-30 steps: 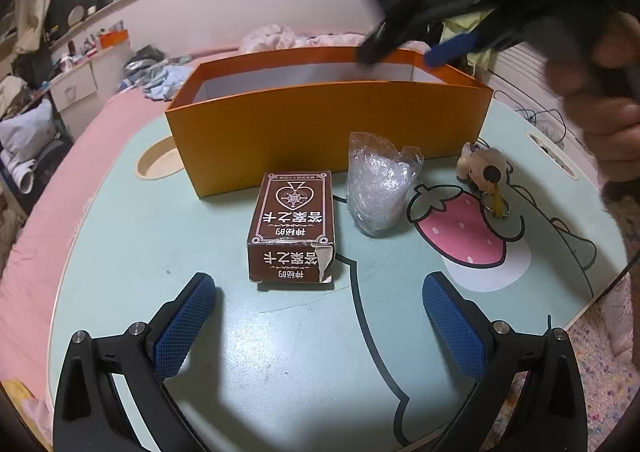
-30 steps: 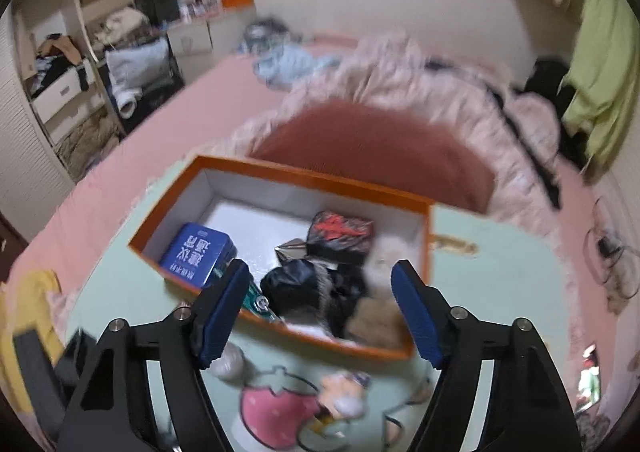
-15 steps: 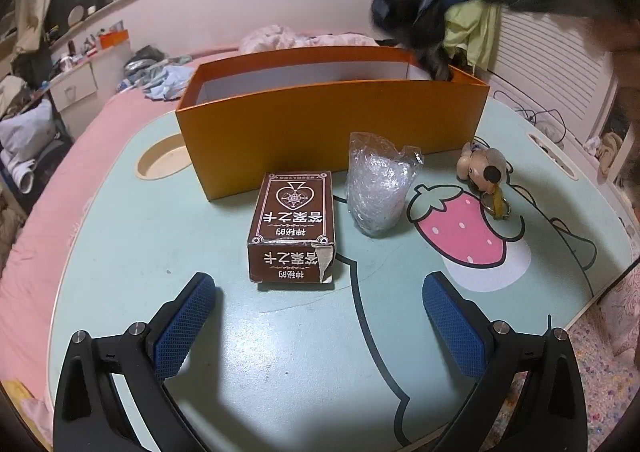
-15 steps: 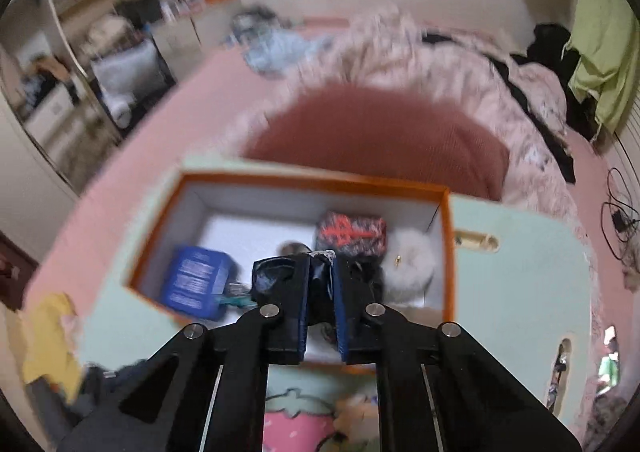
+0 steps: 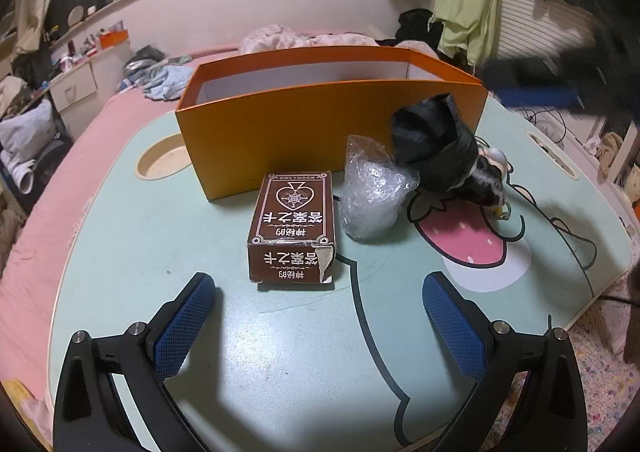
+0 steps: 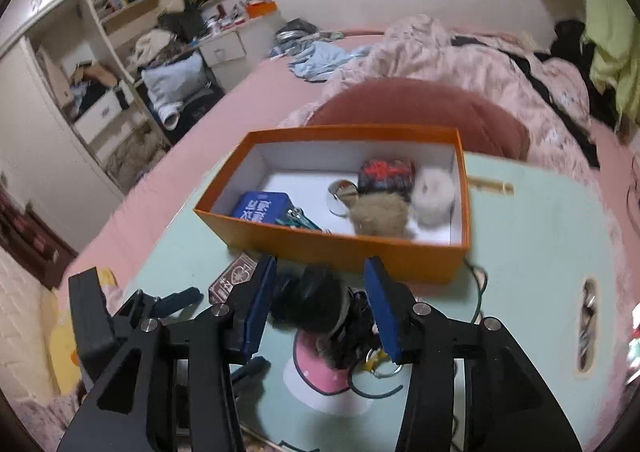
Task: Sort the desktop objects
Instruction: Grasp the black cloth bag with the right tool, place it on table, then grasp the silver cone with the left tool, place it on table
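An orange box stands on the mint table; in the right wrist view the box holds a blue tin, a red-black pouch and two fluffy balls. A brown card box, a clear plastic wrap bundle and a black bundle lie in front of it. My left gripper is open, empty, just short of the card box. My right gripper is open, above the black bundle, which lies loose on the table.
A small plush keychain lies partly hidden behind the black bundle, on the strawberry print. A round cup recess is left of the orange box. A bed with pink bedding lies beyond the table.
My right gripper closed on the black bundle in the orange box, carried it out, and now stands open with the bundle on the table by the plastic wrap. Left gripper has not moved.
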`<state>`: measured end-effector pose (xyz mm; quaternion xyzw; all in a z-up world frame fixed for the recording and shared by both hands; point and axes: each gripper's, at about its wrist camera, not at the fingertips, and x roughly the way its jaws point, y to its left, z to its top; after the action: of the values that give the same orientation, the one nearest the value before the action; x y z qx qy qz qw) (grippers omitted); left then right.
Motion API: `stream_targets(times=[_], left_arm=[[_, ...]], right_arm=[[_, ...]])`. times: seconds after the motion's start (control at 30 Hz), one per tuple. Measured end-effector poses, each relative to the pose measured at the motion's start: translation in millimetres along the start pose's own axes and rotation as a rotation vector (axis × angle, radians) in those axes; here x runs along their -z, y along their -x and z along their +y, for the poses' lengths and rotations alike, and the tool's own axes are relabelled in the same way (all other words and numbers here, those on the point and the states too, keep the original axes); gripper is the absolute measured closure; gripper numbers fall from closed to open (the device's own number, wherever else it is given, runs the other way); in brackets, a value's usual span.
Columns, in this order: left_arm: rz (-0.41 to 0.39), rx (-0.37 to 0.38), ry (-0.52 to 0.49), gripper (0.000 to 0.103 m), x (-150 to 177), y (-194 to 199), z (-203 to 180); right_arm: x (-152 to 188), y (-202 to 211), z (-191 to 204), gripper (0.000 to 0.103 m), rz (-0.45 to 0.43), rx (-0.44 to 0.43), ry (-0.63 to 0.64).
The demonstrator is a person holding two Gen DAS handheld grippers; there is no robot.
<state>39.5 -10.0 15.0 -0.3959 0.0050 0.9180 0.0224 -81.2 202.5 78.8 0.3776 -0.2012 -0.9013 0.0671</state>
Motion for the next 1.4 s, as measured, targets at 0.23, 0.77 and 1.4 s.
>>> stream_targets(times=[0.23,0.77,1.4], left_arm=[[-0.001,0.0,-0.002,0.0,0.1,0.3,-2.6],[-0.017,0.042,-0.016,0.0,-2.5,3.4,-2.9],[0.229,0.114,0.027,0.039,-180.0,-61.1,9.9]], right_arm=[[77.3,20.3,-16.6,0.048,-0.035,0.133,0.044],[101.4,-0.6,-19.1,0.0,-0.014,0.299,0.11],[102.9,-4.3,-28.9,0.0,-0.038,0.345,0.06]])
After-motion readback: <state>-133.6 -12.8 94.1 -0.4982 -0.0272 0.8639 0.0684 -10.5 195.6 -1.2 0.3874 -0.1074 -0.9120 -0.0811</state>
